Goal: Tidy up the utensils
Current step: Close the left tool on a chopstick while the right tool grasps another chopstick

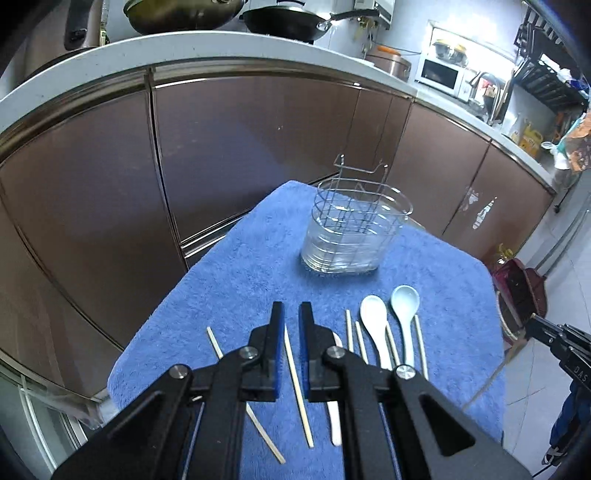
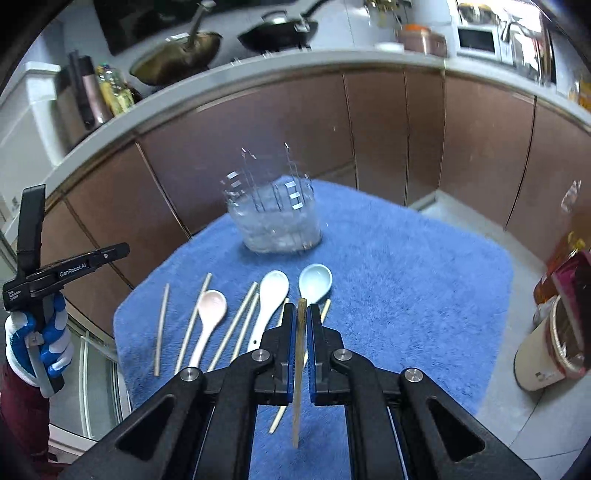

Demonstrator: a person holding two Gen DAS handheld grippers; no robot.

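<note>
A clear utensil holder (image 1: pixel 352 230) with a wire insert stands at the far side of a blue towel (image 1: pixel 236 266); it also shows in the right wrist view (image 2: pixel 277 221). Several wooden chopsticks and three ceramic spoons lie on the towel: white (image 2: pixel 271 291), pale blue (image 2: pixel 314 281), pink (image 2: pixel 210 308). My right gripper (image 2: pixel 302 314) is shut on a chopstick (image 2: pixel 298 376) and holds it lifted above the towel. My left gripper (image 1: pixel 291 317) is open and empty, jaws either side of a chopstick (image 1: pixel 297 384) lying below it.
Brown cabinet doors (image 1: pixel 240 147) and a white counter with woks (image 1: pixel 288 20) stand behind the towel. A white bin and bottles (image 2: pixel 554 332) sit on the floor to the right. The left gripper body (image 2: pixel 40 273) shows at the right view's left edge.
</note>
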